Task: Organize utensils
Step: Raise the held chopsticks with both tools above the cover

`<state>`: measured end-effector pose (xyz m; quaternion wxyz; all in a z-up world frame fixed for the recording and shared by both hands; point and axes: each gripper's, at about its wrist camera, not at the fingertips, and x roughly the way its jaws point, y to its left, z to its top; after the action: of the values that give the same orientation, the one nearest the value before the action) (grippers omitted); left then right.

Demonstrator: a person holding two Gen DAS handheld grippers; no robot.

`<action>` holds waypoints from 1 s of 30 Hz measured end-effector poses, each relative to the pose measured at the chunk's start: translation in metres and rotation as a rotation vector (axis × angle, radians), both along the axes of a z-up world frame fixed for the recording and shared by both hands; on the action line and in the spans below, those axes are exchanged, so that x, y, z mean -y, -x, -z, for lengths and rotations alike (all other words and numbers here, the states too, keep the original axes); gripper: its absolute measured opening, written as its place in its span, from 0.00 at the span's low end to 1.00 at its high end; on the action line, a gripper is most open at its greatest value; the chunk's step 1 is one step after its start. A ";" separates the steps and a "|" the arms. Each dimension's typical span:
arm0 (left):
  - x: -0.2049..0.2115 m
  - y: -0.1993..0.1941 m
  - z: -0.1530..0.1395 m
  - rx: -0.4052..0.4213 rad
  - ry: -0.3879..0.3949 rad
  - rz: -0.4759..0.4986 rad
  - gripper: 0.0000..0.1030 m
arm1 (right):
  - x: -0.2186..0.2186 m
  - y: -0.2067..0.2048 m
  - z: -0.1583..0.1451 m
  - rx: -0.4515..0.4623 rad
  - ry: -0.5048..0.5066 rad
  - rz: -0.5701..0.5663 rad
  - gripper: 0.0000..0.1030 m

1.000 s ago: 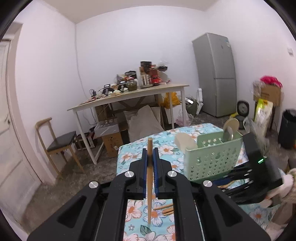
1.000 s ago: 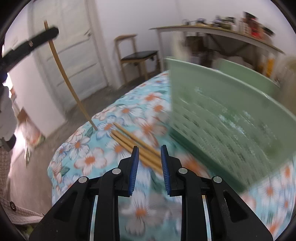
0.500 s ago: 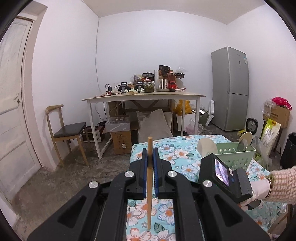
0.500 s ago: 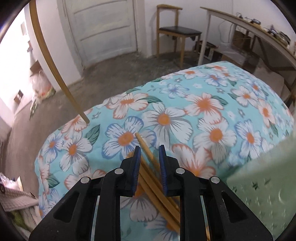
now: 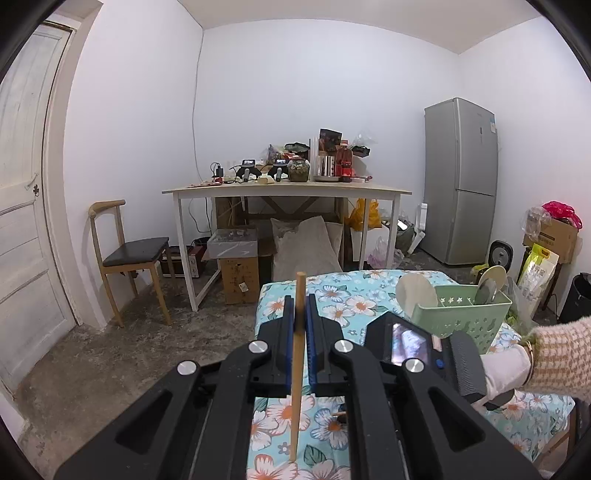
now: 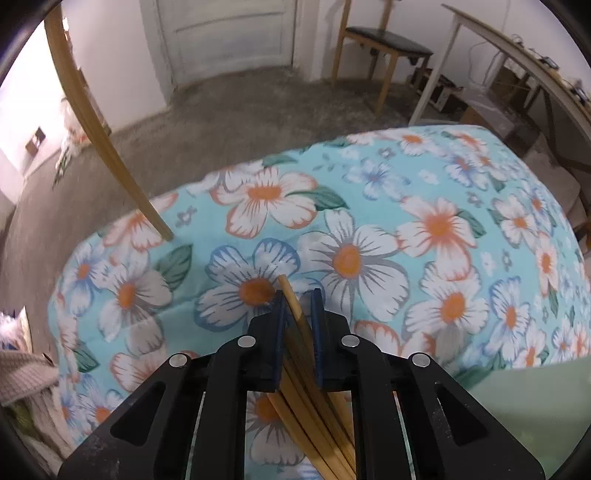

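Left gripper (image 5: 300, 334) is clamped on one upright chopstick (image 5: 297, 373). Right gripper (image 6: 298, 310) is closing around the chopstick bundle (image 6: 314, 402) lying on the floral-clothed bench (image 6: 369, 229); pads not visibly pressing. Green utensil basket (image 5: 465, 317) stands beyond. No legible writing.

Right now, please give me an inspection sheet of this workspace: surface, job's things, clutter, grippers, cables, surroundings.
Surface: table under a floral cloth.
Job's things: bundle of chopsticks lying on the cloth; one single chopstick held upright; green basket with utensils.
Clutter: nothing seen on the cloth.
Grippers: left gripper shut on the single chopstick; right gripper closing, jaws around the bundle's top chopstick.
Cables: white cable on the far wall.
Surroundings: cluttered desk, chair, fridge, door.
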<state>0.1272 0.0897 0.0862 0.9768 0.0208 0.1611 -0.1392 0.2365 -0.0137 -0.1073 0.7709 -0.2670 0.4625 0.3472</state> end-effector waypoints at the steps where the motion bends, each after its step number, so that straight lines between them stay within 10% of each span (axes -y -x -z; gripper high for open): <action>1: 0.001 0.000 -0.001 0.002 0.001 0.002 0.05 | 0.005 0.004 -0.006 0.011 -0.019 0.013 0.10; 15: 0.036 0.013 -0.036 0.104 0.046 0.097 0.05 | 0.152 0.076 -0.141 0.272 -0.434 0.382 0.07; 30: 0.109 0.008 -0.109 0.260 0.107 0.233 0.05 | 0.247 0.121 -0.187 0.364 -0.725 0.528 0.03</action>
<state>0.1188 -0.0190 0.1956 0.9664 0.0053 0.0225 -0.2560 0.1151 -0.2604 0.0801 0.9445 0.0891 0.2212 0.2259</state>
